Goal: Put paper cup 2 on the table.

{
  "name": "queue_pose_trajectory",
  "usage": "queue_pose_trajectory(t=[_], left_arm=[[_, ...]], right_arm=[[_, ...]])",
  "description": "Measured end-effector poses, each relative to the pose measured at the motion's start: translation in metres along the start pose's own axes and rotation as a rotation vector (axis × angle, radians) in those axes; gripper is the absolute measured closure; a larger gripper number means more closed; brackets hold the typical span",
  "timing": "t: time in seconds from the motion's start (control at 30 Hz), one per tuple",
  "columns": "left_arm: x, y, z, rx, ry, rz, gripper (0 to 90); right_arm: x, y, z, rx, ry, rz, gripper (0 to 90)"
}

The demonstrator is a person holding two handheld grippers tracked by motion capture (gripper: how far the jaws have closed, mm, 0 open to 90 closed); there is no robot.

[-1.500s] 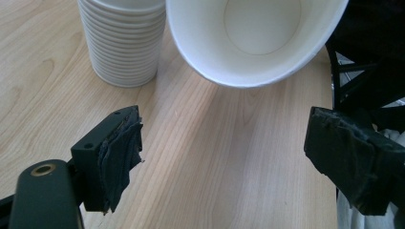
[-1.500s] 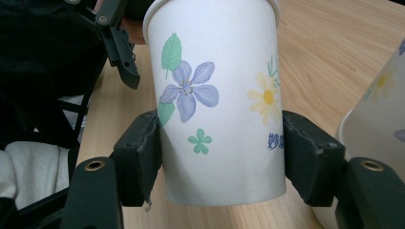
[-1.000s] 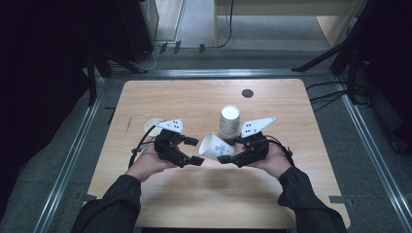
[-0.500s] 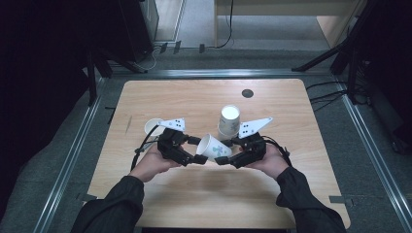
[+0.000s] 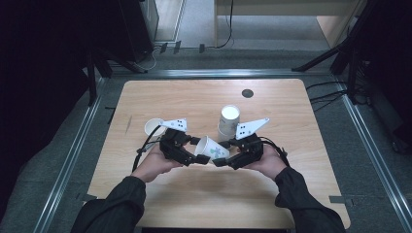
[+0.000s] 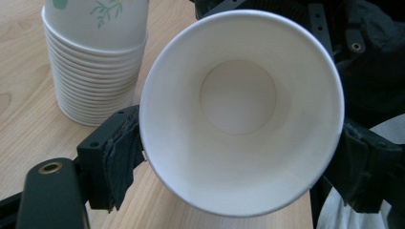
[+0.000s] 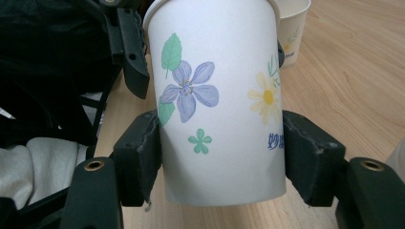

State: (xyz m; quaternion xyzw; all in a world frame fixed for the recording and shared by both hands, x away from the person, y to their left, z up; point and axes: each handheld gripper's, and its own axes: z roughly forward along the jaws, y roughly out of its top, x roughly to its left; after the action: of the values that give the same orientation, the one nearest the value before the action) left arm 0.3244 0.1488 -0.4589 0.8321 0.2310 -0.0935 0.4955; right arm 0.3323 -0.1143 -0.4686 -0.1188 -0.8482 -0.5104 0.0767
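Paper cup, white with printed flowers, held on its side just below centre of the high view, clear of the worktop, mouth turned toward the left gripper and base toward the right gripper. Clamped by both at once: in the right gripper view, jaws pressed against opposite sides of the lower wall; in the left gripper view, jaws closed against the rim on either side of the open mouth. Double hold judged to be either a hand-over between grippers or a pull to separate nested cups; which of the two cannot be told. Sideways attitude follows from the two grippers meeting head-on, each gripping across the cup's width.

Stack of cups standing mouth-down just above the held cup, near the right gripper's grey plate; probable source. Single cup upright, mouth open, at centre left beside the left gripper's plate; probable set-down spot. Dark round mark near the worktop's upper edge.
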Motion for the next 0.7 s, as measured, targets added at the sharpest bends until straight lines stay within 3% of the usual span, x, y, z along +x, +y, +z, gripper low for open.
queue_pose_trajectory(t=[0.1,0.7], left_arm=[[0.0001,-0.0002,-0.0001,-0.005,-0.003,-0.002,19.5],[0.0009,-0.0008,-0.0005,-0.001,-0.005,0.001,21.8]], right_arm=[[0.0001,0.0001,0.0013,0.004,0.004,0.0,34.8],[-0.0012,-0.0002,0.0029,0.015,0.016,0.02,33.3]])
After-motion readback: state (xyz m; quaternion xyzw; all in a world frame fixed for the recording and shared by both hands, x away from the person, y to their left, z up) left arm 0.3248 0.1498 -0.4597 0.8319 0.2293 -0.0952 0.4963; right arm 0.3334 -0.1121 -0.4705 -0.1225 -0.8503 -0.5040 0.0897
